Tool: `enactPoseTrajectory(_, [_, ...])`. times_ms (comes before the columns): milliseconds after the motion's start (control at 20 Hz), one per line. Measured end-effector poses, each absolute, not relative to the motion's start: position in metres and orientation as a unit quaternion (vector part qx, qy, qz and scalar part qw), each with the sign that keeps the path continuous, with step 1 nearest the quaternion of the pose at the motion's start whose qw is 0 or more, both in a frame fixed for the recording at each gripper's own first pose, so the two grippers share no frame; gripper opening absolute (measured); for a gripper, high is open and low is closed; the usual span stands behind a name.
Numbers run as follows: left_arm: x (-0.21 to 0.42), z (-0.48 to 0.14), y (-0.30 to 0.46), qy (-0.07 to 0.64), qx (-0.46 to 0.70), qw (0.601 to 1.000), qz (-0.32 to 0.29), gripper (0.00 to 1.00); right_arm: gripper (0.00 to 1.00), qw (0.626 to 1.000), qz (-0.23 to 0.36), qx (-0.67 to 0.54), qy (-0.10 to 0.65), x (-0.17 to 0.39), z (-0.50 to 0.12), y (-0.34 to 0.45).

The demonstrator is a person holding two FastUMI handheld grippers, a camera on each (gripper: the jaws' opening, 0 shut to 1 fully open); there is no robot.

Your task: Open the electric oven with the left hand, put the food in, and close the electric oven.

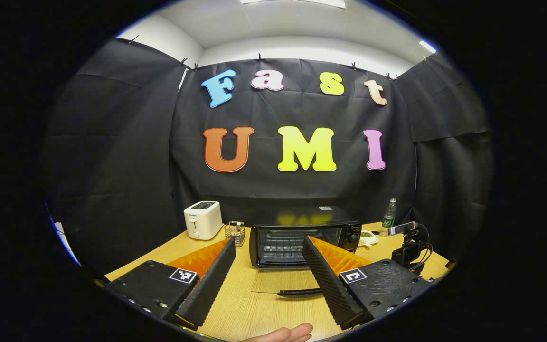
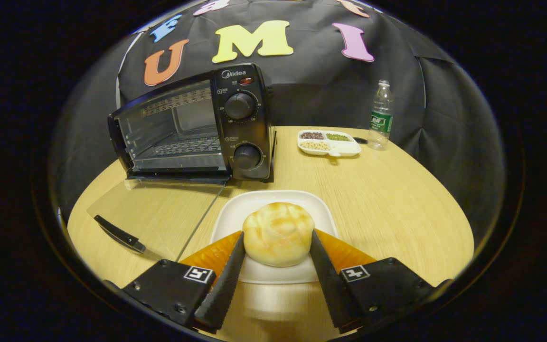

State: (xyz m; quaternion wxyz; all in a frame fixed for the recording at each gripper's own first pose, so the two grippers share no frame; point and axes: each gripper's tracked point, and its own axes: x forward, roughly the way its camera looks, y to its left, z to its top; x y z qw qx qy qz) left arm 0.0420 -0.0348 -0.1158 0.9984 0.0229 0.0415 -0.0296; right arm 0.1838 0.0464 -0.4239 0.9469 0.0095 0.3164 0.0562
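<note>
We see the right gripper (image 2: 277, 251) grasping the bun (image 2: 278, 232), seemingly just above the plate (image 2: 235, 209); the left gripper (image 1: 268, 266) hangs released before the oven (image 1: 302, 235), door (image 2: 159, 204) down.

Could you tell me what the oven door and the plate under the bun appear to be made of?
The oven door looks like clear glass: the table's wood grain shows through it. The plate looks like smooth white ceramic or plastic; which one cannot be told.

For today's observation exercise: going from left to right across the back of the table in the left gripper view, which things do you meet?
Toaster → wire basket → electric oven, its door folded down open → white tray → bottle → small camera on a stand.
</note>
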Motion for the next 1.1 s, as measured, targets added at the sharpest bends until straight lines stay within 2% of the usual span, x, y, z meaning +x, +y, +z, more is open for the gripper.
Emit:
enactPoseTrajectory(100, [0.041,-0.113,-0.035,0.038,0.026,0.998,-0.030,0.93,0.75,0.947,0.065,0.029,0.312,0.177,-0.419,0.050])
enactPoseTrajectory(350, [0.032,-0.102,-0.036,0.029,0.026,0.999,-0.033,0.93,0.75,0.959,0.071,0.071,0.264,0.166,-0.372,0.055])
enactPoseTrajectory(400, [0.030,-0.100,-0.036,0.025,0.026,0.999,-0.034,0.93,0.79,0.961,0.075,0.087,0.253,0.164,-0.363,0.059])
enactPoseTrajectory(450, [0.027,-0.098,-0.034,0.022,0.027,0.999,-0.033,0.93,0.75,0.961,0.076,0.103,0.245,0.162,-0.354,0.064])
enactPoseTrajectory(500, [0.025,-0.097,-0.031,0.019,0.026,0.999,-0.031,0.93,0.78,0.960,0.084,0.120,0.239,0.159,-0.349,0.071])
enactPoseTrajectory(550, [0.022,-0.096,-0.028,0.017,0.025,0.999,-0.028,0.93,0.75,0.958,0.100,0.141,0.228,0.158,-0.341,0.084])
enactPoseTrajectory(700, [0.013,-0.090,-0.019,0.010,0.019,0.999,-0.025,0.93,0.75,0.949,0.128,0.206,0.201,0.155,-0.322,0.116])
enactPoseTrajectory(800, [0.010,-0.087,-0.014,0.006,0.018,0.999,-0.025,0.93,0.75,0.934,0.124,0.274,0.191,0.156,-0.314,0.135])
enactPoseTrajectory(850, [0.009,-0.085,-0.008,0.003,0.018,1.000,-0.022,0.93,0.78,0.922,0.118,0.317,0.188,0.157,-0.309,0.148])
enactPoseTrajectory(900, [0.008,-0.085,-0.001,0.003,0.019,1.000,-0.017,0.93,0.74,0.911,0.122,0.347,0.185,0.160,-0.303,0.162])
enactPoseTrajectory(950, [0.009,-0.086,0.004,0.004,0.019,1.000,-0.011,0.93,0.74,0.902,0.122,0.369,0.189,0.162,-0.302,0.176])
enactPoseTrajectory(1000, [0.009,-0.088,0.010,0.005,0.018,1.000,-0.007,0.93,0.78,0.896,0.124,0.382,0.190,0.166,-0.299,0.190])
enactPoseTrajectory(1050, [0.009,-0.089,0.015,0.007,0.015,1.000,-0.004,0.93,0.73,0.895,0.121,0.386,0.187,0.171,-0.297,0.201])
enactPoseTrajectory(1100, [0.009,-0.091,0.018,0.009,0.013,1.000,-0.002,0.93,0.73,0.896,0.118,0.385,0.186,0.177,-0.297,0.213])
